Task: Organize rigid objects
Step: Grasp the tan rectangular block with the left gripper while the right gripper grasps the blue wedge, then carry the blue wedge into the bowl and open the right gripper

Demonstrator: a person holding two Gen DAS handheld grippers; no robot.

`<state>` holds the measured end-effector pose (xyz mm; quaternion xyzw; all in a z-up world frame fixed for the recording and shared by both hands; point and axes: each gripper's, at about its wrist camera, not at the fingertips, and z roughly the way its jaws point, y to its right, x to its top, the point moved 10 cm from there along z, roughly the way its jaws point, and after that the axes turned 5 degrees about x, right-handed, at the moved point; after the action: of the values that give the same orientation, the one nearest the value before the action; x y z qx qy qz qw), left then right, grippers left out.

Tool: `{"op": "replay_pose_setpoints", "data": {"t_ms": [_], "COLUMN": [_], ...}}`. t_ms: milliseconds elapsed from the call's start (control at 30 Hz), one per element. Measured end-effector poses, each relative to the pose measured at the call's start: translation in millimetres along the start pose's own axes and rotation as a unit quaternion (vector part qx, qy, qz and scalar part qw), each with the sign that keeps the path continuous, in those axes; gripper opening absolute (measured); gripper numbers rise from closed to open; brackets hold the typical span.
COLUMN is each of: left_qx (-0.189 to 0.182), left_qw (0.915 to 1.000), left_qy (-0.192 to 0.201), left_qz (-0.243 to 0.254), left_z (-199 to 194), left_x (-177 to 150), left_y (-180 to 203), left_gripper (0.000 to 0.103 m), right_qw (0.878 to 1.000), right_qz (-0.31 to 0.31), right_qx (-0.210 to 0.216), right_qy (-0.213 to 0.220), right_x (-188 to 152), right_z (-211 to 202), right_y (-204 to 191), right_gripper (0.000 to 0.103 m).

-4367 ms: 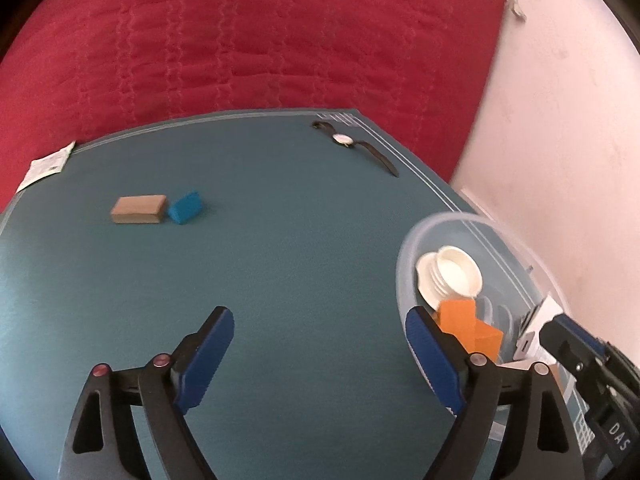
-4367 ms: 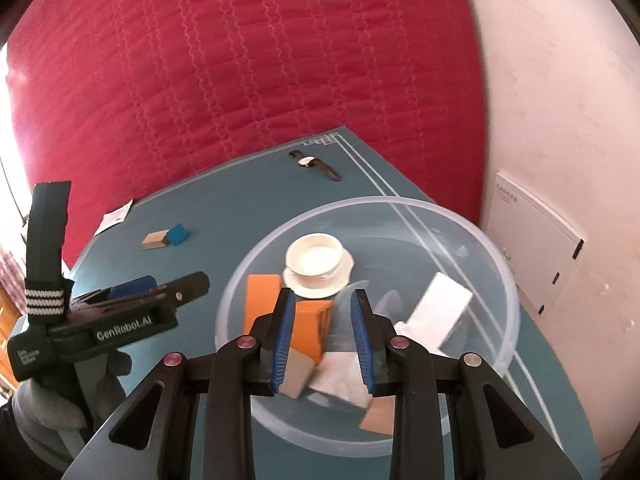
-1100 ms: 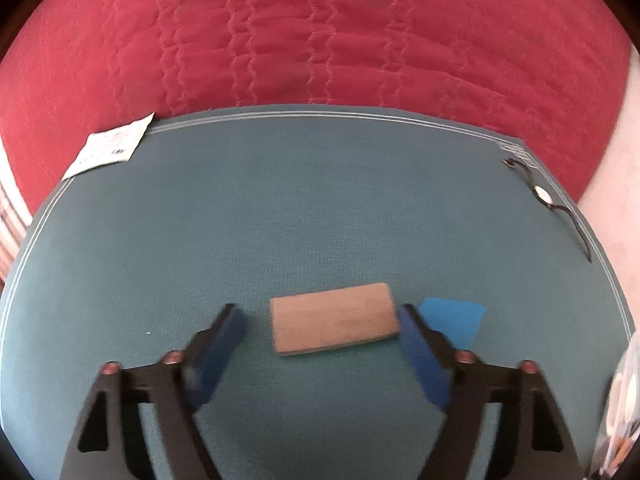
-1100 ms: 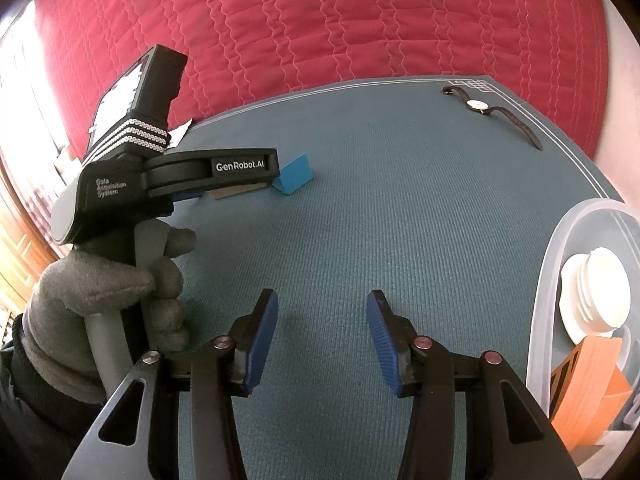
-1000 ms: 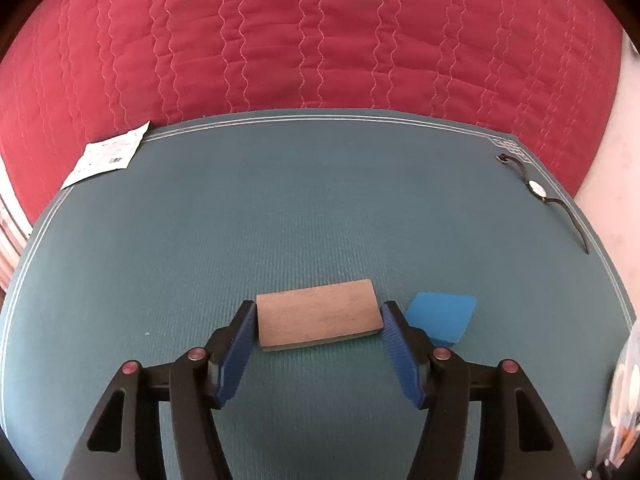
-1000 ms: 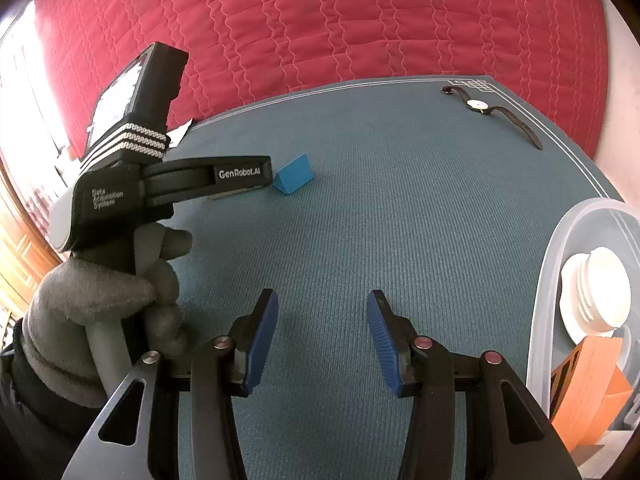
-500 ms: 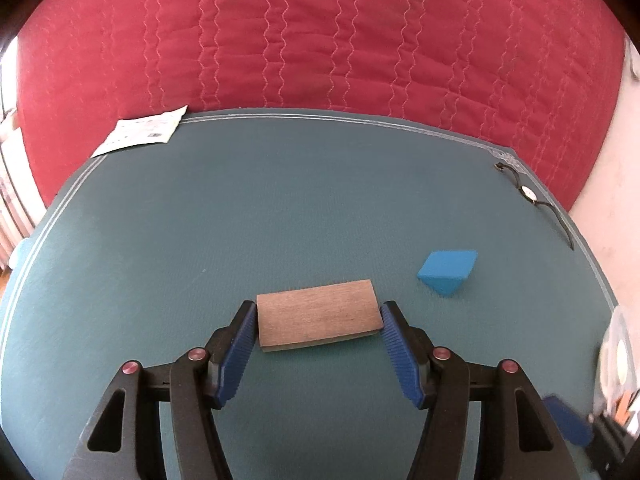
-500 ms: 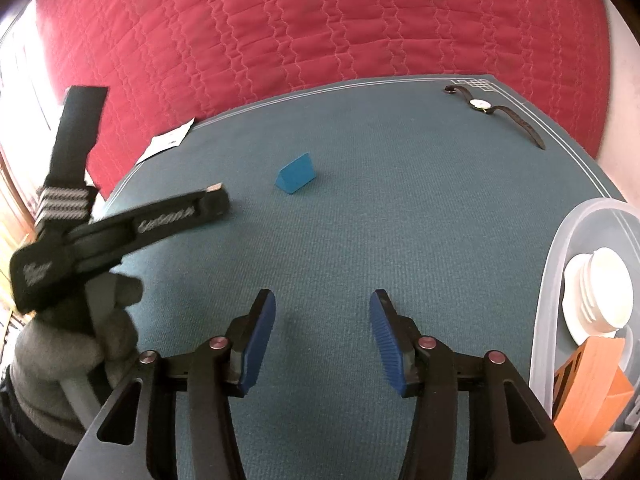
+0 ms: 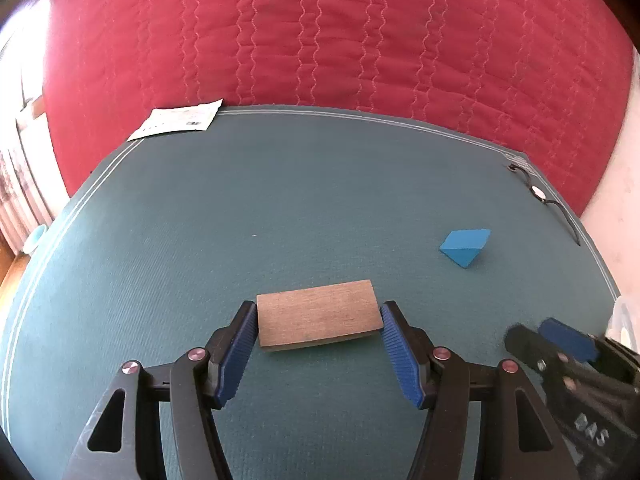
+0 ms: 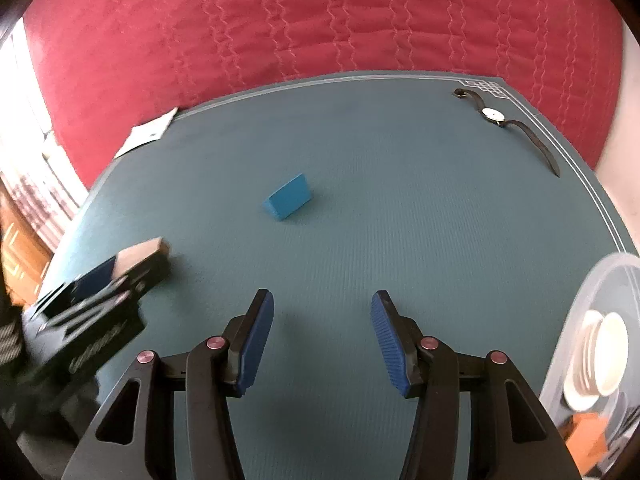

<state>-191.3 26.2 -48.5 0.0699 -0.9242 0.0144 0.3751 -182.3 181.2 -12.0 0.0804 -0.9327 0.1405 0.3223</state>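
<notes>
My left gripper point(image 9: 318, 314) is shut on a flat wooden block point(image 9: 316, 320), its blue pads pressing on both short ends. The block hangs just above the teal mat point(image 9: 280, 200). A blue wedge point(image 9: 466, 246) lies on the mat to the far right of it. In the right wrist view the same wedge point(image 10: 288, 197) lies ahead and slightly to the left of my right gripper point(image 10: 322, 300). This gripper stands open over bare mat with nothing between its pads. The left gripper point(image 10: 120, 270) with the block point(image 10: 140, 252) shows blurred at the left.
A clear plastic bowl point(image 10: 592, 276) at the right edge holds a white lid point(image 10: 604, 356) and an orange block point(image 10: 588, 436). A wristwatch point(image 10: 492, 114) lies at the mat's far right corner, a paper slip point(image 9: 180, 120) at the far left. Red quilted fabric point(image 9: 320, 40) rises behind.
My left gripper shut on the wooden block, then carried it away from the blue wedge. The right gripper's jaws widened and it swung left, so less of the bowl shows.
</notes>
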Motion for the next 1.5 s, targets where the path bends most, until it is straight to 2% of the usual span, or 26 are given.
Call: {"op": "replay_pose_setpoints", "data": {"t_ms": [400,600,633,700,833,1133,1500], "left_qx": [-0.005,-0.006,-0.007,-0.006,-0.005,-0.004,-0.003], "left_qw": [0.9997,0.9996,0.9996,0.9996,0.9996,0.9996,0.9996], "left_qy": [-0.008,-0.011,-0.011,-0.011,-0.011,-0.009,-0.007], "left_qz": [-0.021,-0.025,-0.025,-0.025,-0.026,-0.028,-0.027], "left_z": [3.1,4.0,3.8,3.7,3.3,3.4,3.1], "left_x": [-2.5,-3.1,-3.4,-3.3,-3.6,-3.7,-4.1], "left_y": [-6.6,-7.2,-6.9,-6.9,-6.5,-5.4,-3.7], "left_gripper": [0.065,0.065,0.065,0.065,0.065,0.065,0.065], "right_qw": [0.999,0.997,0.996,0.995,0.992,0.992,0.996], "right_qz": [-0.050,-0.081,-0.086,-0.101,-0.124,-0.124,-0.092], "right_qx": [-0.015,-0.012,-0.008,-0.012,-0.015,-0.009,0.001], "right_qy": [0.001,0.001,0.001,0.001,0.004,0.004,0.016], "right_x": [44.5,55.4,56.2,57.3,57.0,48.9,18.3], "right_z": [38.7,52.4,53.3,55.8,58.8,55.5,18.5], "right_y": [-14.5,-20.7,-22.3,-25.6,-32.0,-38.1,-30.7], "right_gripper": [0.053,0.052,0.051,0.043,0.035,0.035,0.035]}}
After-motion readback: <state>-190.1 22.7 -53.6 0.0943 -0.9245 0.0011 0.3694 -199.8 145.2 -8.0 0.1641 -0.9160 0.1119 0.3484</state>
